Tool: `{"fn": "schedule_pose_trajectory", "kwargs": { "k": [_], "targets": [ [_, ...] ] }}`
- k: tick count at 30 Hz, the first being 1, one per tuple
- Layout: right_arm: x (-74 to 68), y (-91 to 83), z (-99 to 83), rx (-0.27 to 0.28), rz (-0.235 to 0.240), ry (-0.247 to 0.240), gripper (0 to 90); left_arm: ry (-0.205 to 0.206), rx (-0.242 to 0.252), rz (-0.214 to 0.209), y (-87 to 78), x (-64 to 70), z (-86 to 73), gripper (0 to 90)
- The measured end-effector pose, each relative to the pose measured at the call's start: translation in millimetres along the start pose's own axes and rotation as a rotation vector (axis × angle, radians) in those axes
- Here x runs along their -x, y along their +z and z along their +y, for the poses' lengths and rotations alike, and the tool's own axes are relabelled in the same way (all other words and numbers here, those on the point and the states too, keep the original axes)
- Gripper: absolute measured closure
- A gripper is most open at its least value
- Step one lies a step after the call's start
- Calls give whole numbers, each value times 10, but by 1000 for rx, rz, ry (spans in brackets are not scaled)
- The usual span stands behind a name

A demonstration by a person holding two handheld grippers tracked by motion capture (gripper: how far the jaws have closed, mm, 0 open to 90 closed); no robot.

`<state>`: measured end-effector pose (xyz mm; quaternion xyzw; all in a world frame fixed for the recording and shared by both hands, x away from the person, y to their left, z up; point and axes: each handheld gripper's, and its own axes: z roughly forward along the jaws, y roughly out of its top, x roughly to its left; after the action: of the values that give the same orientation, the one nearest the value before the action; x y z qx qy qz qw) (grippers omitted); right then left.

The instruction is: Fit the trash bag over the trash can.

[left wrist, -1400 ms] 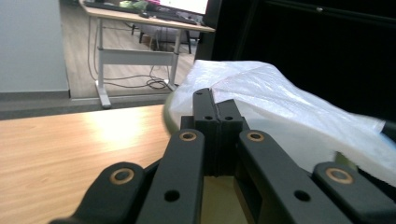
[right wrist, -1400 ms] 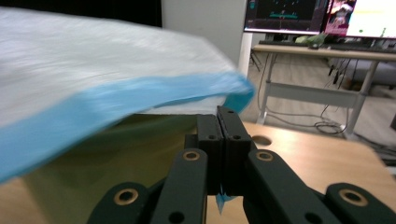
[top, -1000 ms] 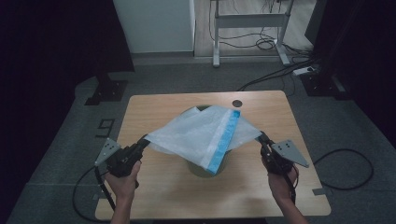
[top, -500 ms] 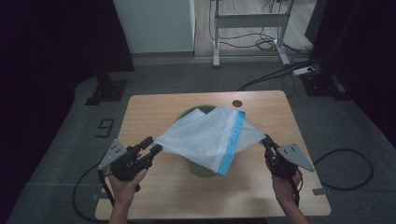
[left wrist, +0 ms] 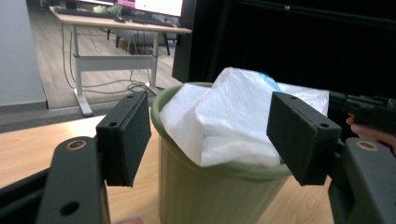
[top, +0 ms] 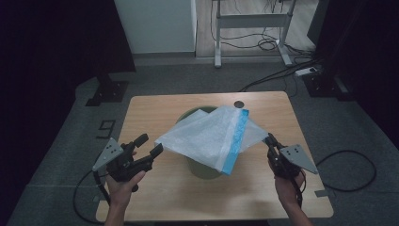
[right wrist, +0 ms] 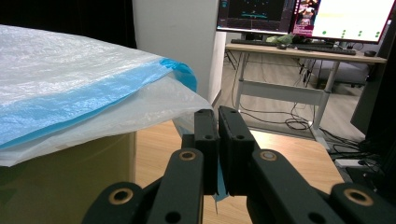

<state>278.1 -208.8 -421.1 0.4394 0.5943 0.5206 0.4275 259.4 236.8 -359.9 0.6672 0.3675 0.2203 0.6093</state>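
Note:
A white plastic bag (top: 207, 139) with a blue band lies spread over a green bin (top: 202, 169) in the middle of the wooden table (top: 155, 108). My left gripper (top: 149, 144) stands open just left of the bag's edge, apart from it. In the left gripper view its jaws (left wrist: 210, 135) frame the bin (left wrist: 210, 191) and the bag (left wrist: 233, 121) bunched on its rim. My right gripper (top: 269, 140) is shut on the bag's right corner. In the right gripper view the shut jaws (right wrist: 217, 135) pinch the film, and the bag (right wrist: 70, 93) stretches to the left over the bin (right wrist: 60, 177).
A small dark round object (top: 239, 103) lies near the table's far edge. Behind the table stand a white desk frame (top: 249, 21) and floor cables (top: 282, 75). Dark curtains hang on both sides. Monitors (right wrist: 303, 14) sit on a far desk.
My left gripper has let go of the bag's left corner, opened and drawn back to the left. The bag's left side has sunk toward the bin. The right gripper keeps its hold.

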Motion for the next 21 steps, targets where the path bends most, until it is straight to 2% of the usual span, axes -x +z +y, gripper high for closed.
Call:
{"fn": "schedule_pose_trajectory", "kwargs": {
  "k": [4,8,11,14,18,21],
  "targets": [
    [-8,3,-2,-3,1,-9,854,9,-9,-4,89,-2,110,304],
    [-35,2,9,-6,4,-17,853,32,-59,-14,267,-16,244,302],
    [-49,-5,26,-3,8,-31,853,53,-101,-9,416,-24,274,310],
    [-58,-5,18,-6,12,-25,853,46,-142,-13,534,-39,210,322],
    [-76,-12,-16,-11,21,-26,850,37,-183,-20,626,-52,46,357],
    [-79,-16,-32,-13,23,-21,848,40,-188,-3,650,-47,-46,391]
  ]
}}
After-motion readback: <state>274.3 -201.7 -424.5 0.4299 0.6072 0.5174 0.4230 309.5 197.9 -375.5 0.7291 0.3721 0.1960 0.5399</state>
